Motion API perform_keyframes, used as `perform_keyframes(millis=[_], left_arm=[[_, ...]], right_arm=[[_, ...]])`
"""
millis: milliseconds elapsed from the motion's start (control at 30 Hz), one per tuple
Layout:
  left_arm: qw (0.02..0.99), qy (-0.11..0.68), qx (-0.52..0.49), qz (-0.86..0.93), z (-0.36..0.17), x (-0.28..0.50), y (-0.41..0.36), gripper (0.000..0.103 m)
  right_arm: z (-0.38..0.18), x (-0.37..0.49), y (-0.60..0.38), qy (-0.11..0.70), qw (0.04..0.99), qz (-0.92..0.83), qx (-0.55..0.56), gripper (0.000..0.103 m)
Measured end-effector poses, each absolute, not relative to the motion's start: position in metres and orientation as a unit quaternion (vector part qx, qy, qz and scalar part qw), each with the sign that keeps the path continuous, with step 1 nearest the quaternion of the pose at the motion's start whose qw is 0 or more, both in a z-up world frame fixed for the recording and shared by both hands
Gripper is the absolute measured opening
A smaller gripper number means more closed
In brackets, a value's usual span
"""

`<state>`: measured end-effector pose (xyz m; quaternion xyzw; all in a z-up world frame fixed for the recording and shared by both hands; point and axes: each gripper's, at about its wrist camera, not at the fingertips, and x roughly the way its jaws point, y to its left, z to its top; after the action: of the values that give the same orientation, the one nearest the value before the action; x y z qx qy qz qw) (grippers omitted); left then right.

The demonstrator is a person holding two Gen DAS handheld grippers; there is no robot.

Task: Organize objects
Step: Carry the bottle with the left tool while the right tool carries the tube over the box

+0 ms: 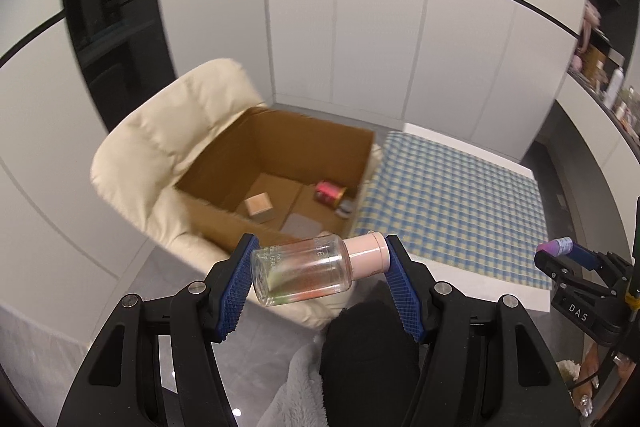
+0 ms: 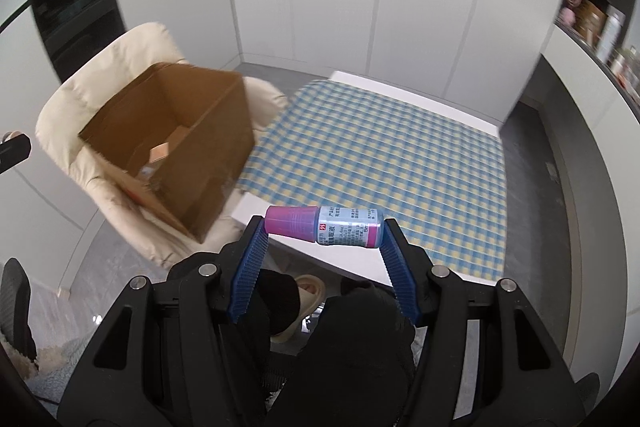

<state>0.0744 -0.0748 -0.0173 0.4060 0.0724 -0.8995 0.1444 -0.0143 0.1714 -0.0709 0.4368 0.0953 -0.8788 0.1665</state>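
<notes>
**Two bottles held in the air, box waiting on the chair**

Best done one at a time: carry over the open top of the cardboard box [image 1: 280,163], lower well inside the walls, then release low so that nothing bounces or strikes what already lies there. Worth clearing the near wall first, since the box sits tilted on the cream armchair [image 1: 160,131], just beside the table with the blue-and-yellow checked cloth [image 2: 380,147]. Judged as mid-carry, both drops not yet made.

Left gripper [image 1: 320,267]: clamped end to end on the clear glass bottle [image 1: 304,271], pink cap against one blue pad, base against the other, lying sideways in the air just short of the box's near wall. A glass bottle gripped by its ends, so probably apt to pivot; better kept level.

Right gripper [image 2: 324,231]: closed likewise on the small dropper bottle [image 2: 324,227], magenta cap to one pad, base to the other, held above the table's near edge, apart from the box.

Inside the box, on the floor: a grey flat pad [image 1: 302,225], a red tin [image 1: 330,191], a small wooden cube [image 1: 259,206] and a small grey item too blurred to name
</notes>
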Motion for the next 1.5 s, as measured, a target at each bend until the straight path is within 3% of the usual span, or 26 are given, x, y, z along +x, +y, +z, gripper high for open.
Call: perform_keyframes(millis=[400, 800, 1500], left_arm=[[0.221, 0.113, 0.402, -0.881, -0.021, 0.122, -0.134, 0.063], [0.238, 0.121, 0.407, -0.874, -0.023, 0.128, -0.15, 0.063], [0.193, 0.103, 0.432, -0.875, -0.056, 0.0, -0.165, 0.063]], right_arm=[[-0.073, 0.001, 0.072, 0.146, 0.257, -0.855, 0.426, 0.06], [-0.077, 0.002, 0.039, 0.164, 0.278, -0.847, 0.422, 0.06], [-0.094, -0.071, -0.017, 0.18, 0.28, -0.841, 0.428, 0.06]])
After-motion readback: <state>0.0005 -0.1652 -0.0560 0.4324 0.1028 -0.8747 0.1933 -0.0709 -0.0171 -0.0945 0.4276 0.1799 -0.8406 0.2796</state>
